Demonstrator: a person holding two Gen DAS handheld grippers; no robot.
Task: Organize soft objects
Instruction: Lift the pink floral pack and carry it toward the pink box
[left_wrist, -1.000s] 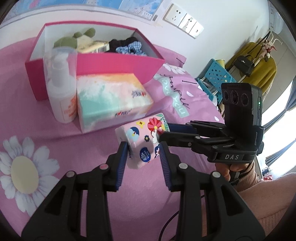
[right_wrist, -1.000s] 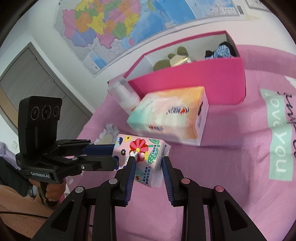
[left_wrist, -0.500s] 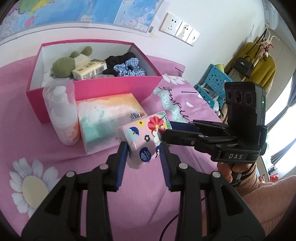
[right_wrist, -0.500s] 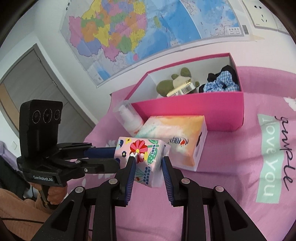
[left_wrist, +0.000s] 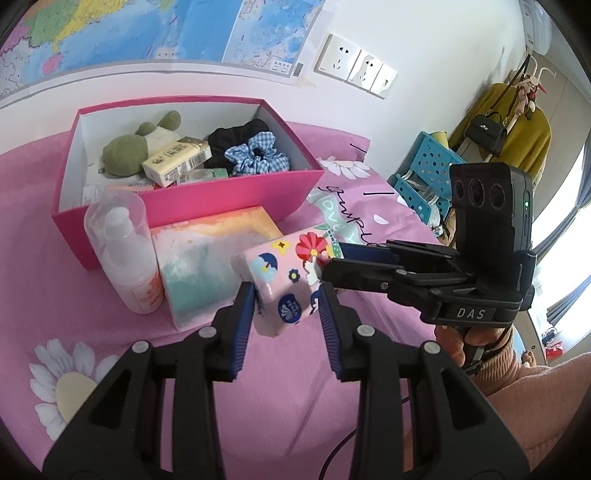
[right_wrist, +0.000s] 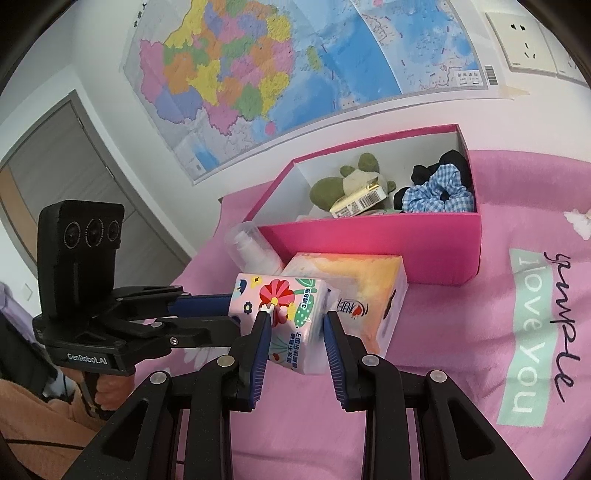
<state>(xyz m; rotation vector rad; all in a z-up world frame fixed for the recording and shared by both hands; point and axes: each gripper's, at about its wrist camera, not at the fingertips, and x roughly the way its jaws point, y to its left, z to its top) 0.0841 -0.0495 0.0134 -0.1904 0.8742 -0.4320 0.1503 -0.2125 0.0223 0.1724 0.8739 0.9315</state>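
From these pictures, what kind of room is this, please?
Probably a bedroom at home: a pink flowered bedsheet covers the surface, a coat and handbag hang nearby, and a map is taped on the wall.

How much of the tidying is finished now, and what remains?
Done: a green plush toy, two scrunchies and a small pack already lie in the pink box. In hand: both grippers' jaws grip the flowered tissue pack, raised above the bed. Left: the large tissue pack and the bottle, outside the box.

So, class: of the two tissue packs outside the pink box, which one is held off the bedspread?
The small floral tissue pack, held by both the left gripper and right gripper. The larger orange-and-teal tissue pack lies on the bedspread.
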